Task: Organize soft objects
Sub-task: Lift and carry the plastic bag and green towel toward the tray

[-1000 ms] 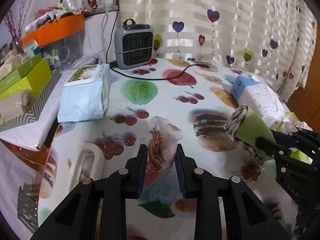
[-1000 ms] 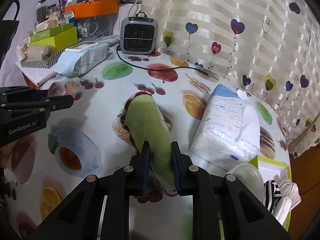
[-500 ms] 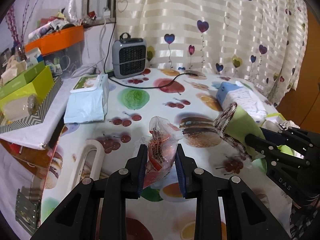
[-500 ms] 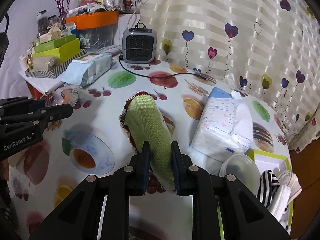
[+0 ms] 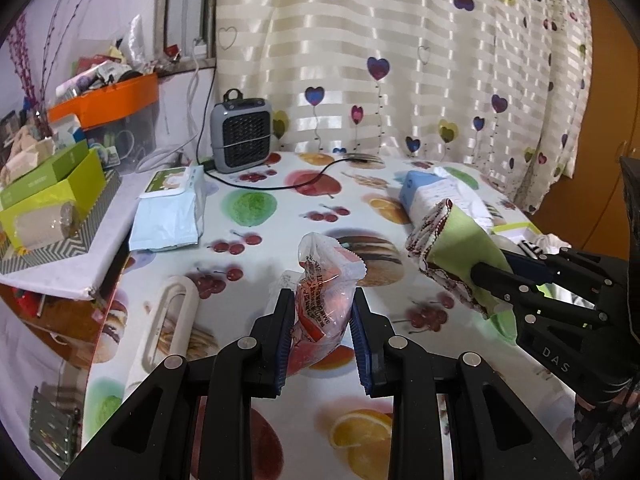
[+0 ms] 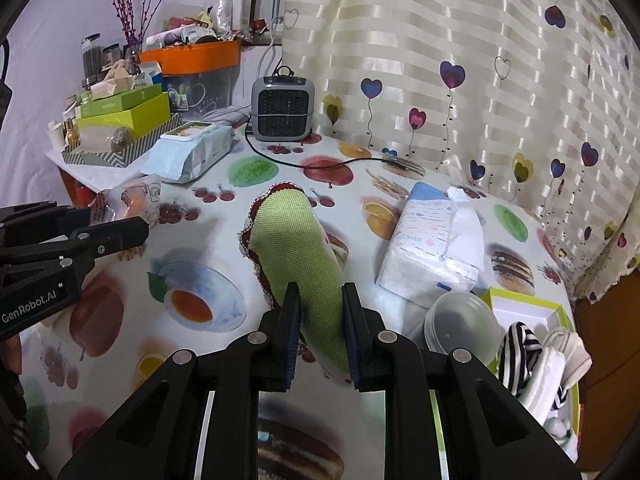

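Left wrist: fruit-print tablecloth (image 5: 280, 208) (heart curtain (image 5: 400, 60) behind); jaws grasping plastic packet (image 5: 324, 300), green cloth (image 6: 308, 256).

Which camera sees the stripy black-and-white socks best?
The right wrist view: the striped black-and-white socks lie in plain sight in the yellow-green box at lower right. In the left wrist view, only a stripy scrap peeks out behind the right tool.

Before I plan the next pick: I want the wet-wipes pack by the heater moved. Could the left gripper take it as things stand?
Probably not yet. The left gripper is shut on a crinkly plastic bag, so its jaws are occupied. The tablecloth between it and the wet-wipes pack looks bare; it would need to set the bag down first.
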`<move>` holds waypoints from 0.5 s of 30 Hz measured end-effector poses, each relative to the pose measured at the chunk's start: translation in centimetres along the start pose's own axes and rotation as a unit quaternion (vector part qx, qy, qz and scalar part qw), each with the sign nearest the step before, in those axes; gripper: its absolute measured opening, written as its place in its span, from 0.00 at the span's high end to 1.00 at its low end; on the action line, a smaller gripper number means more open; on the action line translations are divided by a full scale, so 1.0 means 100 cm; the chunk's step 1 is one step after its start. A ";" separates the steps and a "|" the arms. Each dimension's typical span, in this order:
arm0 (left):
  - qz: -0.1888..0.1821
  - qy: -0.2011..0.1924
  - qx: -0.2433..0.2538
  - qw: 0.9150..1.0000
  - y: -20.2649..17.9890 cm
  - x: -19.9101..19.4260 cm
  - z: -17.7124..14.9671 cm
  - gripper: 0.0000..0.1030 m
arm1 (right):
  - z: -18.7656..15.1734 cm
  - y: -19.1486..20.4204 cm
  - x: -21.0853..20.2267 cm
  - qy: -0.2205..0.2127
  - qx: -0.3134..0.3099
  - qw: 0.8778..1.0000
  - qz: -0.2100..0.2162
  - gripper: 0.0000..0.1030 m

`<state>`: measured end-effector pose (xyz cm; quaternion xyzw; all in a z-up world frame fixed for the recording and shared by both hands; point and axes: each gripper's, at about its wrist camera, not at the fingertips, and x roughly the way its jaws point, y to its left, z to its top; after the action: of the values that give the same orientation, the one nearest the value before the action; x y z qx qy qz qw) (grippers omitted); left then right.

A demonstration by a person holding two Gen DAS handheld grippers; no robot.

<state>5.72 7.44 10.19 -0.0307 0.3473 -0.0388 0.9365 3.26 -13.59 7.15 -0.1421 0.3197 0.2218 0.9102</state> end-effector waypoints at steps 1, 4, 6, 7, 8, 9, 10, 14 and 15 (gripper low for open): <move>-0.002 -0.002 0.001 1.000 -0.002 -0.003 0.000 0.75 | -0.001 -0.001 -0.003 -0.002 0.001 1.000 -0.001 0.80; -0.008 -0.007 0.008 1.000 -0.010 -0.010 -0.001 0.75 | -0.004 -0.004 -0.013 -0.008 0.003 1.000 -0.006 0.80; -0.013 -0.011 0.014 1.000 -0.015 -0.014 -0.001 0.75 | -0.006 -0.008 -0.020 -0.011 0.006 1.000 -0.011 0.80; -0.017 -0.013 0.017 1.000 -0.019 -0.017 -0.001 0.75 | -0.008 -0.011 -0.024 -0.012 0.008 1.000 -0.014 0.80; -0.019 -0.014 0.019 1.000 -0.022 -0.018 -0.001 0.75 | -0.008 -0.013 -0.026 -0.013 0.010 1.000 -0.017 0.80; -0.023 -0.016 0.023 0.999 -0.026 -0.020 -0.001 0.75 | -0.010 -0.016 -0.030 -0.015 0.013 1.000 -0.021 0.80; -0.026 -0.018 0.024 0.999 -0.028 -0.022 -0.001 0.75 | -0.011 -0.018 -0.034 -0.017 0.015 0.999 -0.024 0.80; -0.041 -0.023 0.035 0.998 -0.044 -0.027 -0.001 0.75 | -0.017 -0.029 -0.047 -0.022 0.022 0.999 -0.037 0.80; -0.044 -0.024 0.037 0.998 -0.047 -0.028 -0.001 0.75 | -0.019 -0.032 -0.050 -0.023 0.024 0.999 -0.042 0.80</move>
<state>3.29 3.00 12.39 -0.0117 0.3217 -0.0919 0.9423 0.37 -18.69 9.31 -0.1287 0.2980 0.1790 0.9287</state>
